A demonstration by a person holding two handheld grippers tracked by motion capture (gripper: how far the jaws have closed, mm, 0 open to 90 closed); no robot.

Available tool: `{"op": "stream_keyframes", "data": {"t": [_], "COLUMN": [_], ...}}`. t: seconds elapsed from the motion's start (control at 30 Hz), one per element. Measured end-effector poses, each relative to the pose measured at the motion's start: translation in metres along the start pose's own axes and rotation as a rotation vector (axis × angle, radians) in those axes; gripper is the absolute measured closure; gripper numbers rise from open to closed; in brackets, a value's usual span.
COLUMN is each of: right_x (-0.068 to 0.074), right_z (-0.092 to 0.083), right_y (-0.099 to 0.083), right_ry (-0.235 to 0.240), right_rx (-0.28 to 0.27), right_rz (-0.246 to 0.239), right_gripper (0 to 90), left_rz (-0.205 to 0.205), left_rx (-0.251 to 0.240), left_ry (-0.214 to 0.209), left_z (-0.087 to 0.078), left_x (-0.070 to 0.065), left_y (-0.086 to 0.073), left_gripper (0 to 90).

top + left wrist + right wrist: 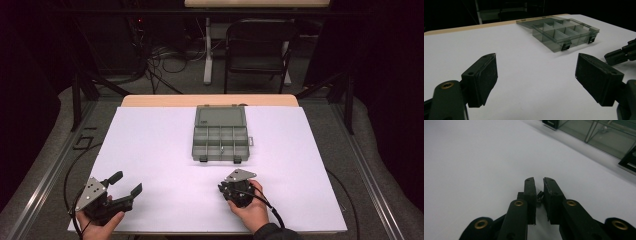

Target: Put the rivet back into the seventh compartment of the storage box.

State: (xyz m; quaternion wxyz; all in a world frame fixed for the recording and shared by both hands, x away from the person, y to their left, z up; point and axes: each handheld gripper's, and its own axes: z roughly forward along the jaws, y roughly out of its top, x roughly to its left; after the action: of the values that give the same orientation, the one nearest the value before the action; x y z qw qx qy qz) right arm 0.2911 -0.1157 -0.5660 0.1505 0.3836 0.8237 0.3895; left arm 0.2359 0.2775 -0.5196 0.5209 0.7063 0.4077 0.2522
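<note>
A grey see-through organizer box lies open at the table's middle, lid flat behind it, and shows again in the left gripper view and the right gripper view. One compartment holds a small pale piece. My left gripper rests near the front left corner, jaws wide open around bare table. In front of the box, my right gripper has its jaws nearly together. A tiny dark piece sits pinched between the pads.
A white sheet covers the table, with a wooden strip along the far edge. Beyond it stand a black folding chair and cables on the floor. Cables trail from both grippers off the front edge.
</note>
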Motion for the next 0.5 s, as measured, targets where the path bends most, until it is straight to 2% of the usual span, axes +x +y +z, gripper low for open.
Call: {"op": "stream_keyframes", "data": {"t": [0.2,0.5], "right_x": [0.0,-0.004], "right_z": [-0.002,-0.018], "right_y": [0.001,0.014], "right_ry": [0.018,0.049], "right_rx": [-0.007,-0.069], "right_rz": [0.016,0.055], "right_gripper": [81.4,81.5], "left_rz": [0.0,0.003], "left_rx": [-0.003,-0.001], "left_ry": [0.002,0.002], "left_z": [0.0,0.0], "left_x": [0.0,0.0], "left_y": [0.0,0.0], "left_gripper": [18.0,18.0]}}
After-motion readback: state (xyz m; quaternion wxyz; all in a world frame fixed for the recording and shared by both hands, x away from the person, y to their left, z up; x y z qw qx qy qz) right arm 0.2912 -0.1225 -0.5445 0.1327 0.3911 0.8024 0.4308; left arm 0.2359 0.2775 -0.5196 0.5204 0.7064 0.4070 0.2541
